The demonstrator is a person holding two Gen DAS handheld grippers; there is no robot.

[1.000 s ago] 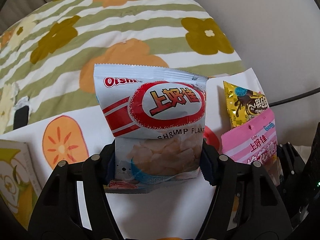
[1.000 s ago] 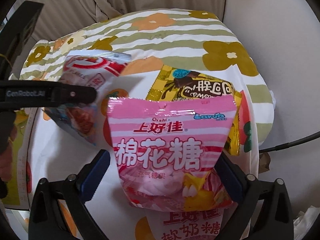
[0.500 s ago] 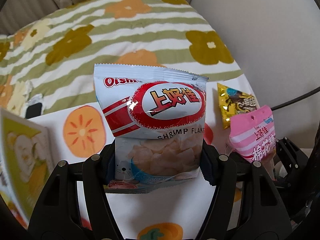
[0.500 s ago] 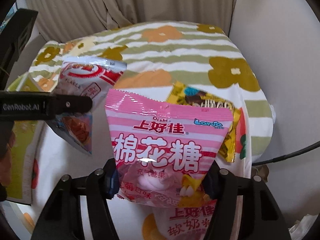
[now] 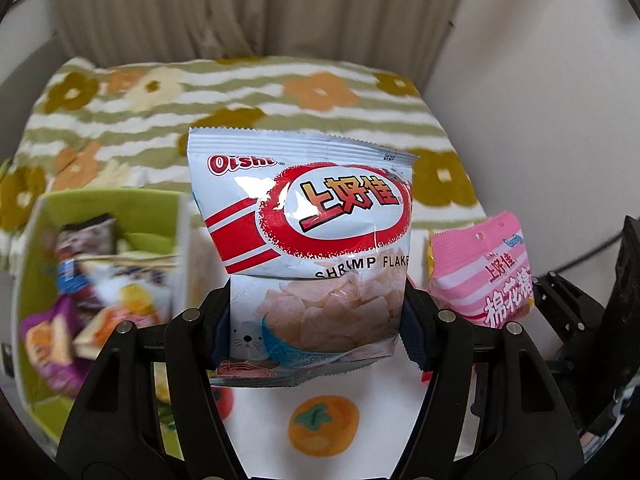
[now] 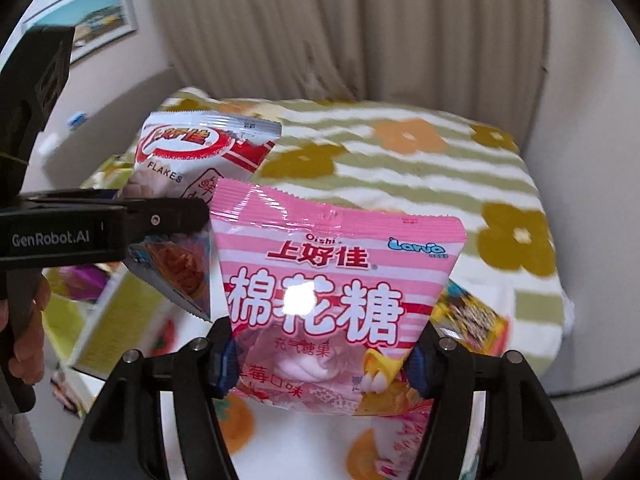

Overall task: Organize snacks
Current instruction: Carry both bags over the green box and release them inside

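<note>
A striped blanket (image 5: 248, 92) with orange and olive flowers fills the back of both views, from 10 to 2 o'clock, with a pleated curtain (image 6: 344, 28) hanging behind it at 12. In front of it lies a white cloth (image 5: 264, 424) printed with orange fruit, showing at 6 o'clock in the left wrist view. A green box (image 5: 38, 392) stands open at 9 o'clock in that view, on the cloth, and holds several blurred snack packets. The shrimp flakes bag (image 5: 308, 240) sits upright in the centre of the left wrist view, raised clear of the cloth, with the left gripper (image 5: 316, 332) closed on its lower part, 1 pad pressing each side edge. The pink marshmallow bag (image 6: 332, 296) stands upright in the centre of the right wrist view, and the right gripper (image 6: 320, 364) clamps its lower corners the same way. The 2 bags hang near each other, the pink one at 3 o'clock from the shrimp flakes. A yellow packet (image 6: 472, 316) lies on the cloth at 4 o'clock in the right wrist view, partly behind the pink bag. A framed picture (image 6: 92, 20) hangs on the wall at 10 o'clock.
</note>
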